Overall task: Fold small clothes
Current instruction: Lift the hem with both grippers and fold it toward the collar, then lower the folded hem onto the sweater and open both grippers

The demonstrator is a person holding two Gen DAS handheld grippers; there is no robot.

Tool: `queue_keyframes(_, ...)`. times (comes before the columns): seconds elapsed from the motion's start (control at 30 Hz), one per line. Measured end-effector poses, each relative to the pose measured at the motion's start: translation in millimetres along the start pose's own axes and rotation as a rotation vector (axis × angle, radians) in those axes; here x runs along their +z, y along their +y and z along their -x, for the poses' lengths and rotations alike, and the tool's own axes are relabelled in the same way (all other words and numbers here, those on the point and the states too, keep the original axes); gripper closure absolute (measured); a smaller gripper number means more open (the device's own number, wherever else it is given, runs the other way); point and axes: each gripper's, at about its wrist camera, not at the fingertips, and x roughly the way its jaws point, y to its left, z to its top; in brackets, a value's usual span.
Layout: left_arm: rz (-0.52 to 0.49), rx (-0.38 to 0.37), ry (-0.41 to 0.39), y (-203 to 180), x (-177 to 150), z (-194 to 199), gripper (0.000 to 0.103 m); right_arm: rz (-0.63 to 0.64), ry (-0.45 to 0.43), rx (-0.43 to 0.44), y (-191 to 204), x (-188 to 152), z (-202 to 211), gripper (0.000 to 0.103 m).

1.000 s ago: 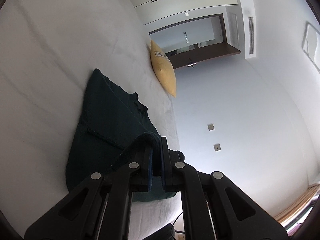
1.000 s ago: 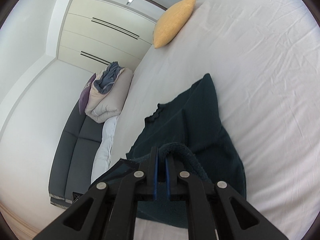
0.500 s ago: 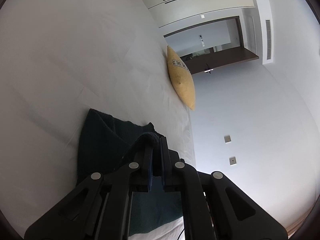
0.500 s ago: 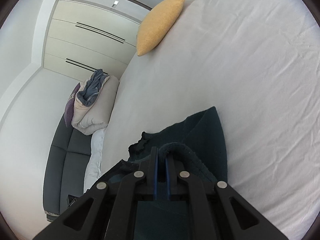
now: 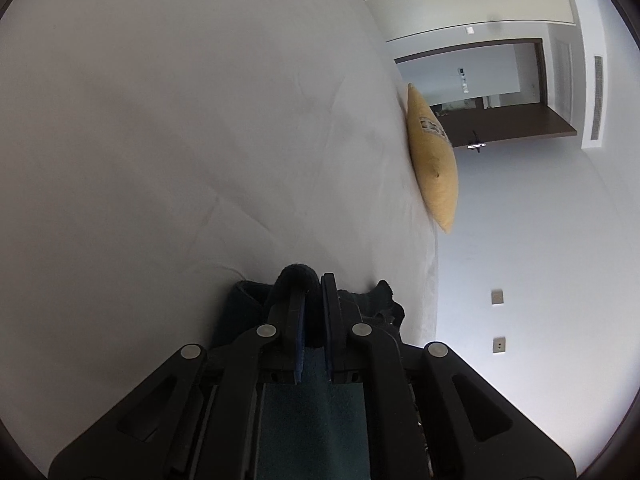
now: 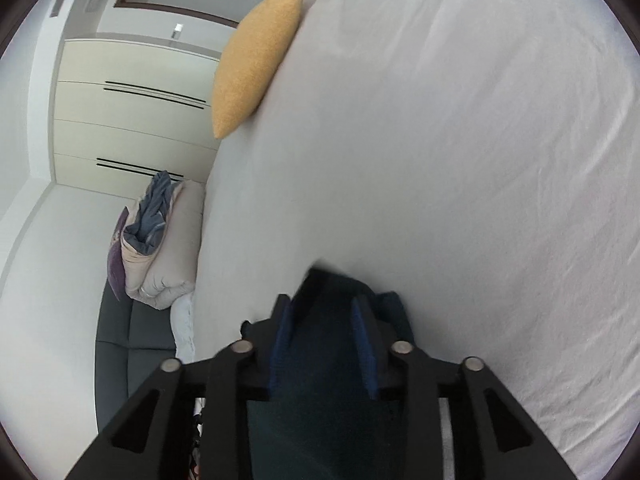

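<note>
Pinching a fold of the dark green knitted cloth (image 5: 298, 276), the left gripper (image 5: 312, 292) has its two black fingers close together in the left wrist view. The cloth lies low on the white bed sheet (image 5: 180, 120), well apart from the yellow pillow (image 5: 434, 168)

In the right wrist view, the right gripper (image 6: 324, 308) stands wide, with the cloth (image 6: 332, 344) lying loose between its blue pads (image 6: 360, 332)

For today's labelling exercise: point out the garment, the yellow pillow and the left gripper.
garment (image 6: 332, 368), right wrist view, fabric between the fingers
yellow pillow (image 5: 434, 168), left wrist view, its middle
left gripper (image 5: 313, 280), left wrist view, between fingertips
</note>
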Motion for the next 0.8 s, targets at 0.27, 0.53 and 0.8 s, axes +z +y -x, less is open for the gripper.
queue_keyframes(0.27,-0.019,0.045,-0.137,-4.0,17.6,40.7,0.027,0.139,-0.066,-0.04,24.6,-5.6,35.4,0.026)
queue_keyframes(0.53,-0.356,0.101,-0.063,-82.4,-38.7,17.4,0.027,0.42,0.248,0.04,100.0,-79.5,-31.4,0.034)
queue_keyframes(0.8,-0.466,0.229,0.019,-39.7,-91.1,-16.2,0.032,0.363,0.29,-0.075,82.0,-76.8,-89.1,0.041)
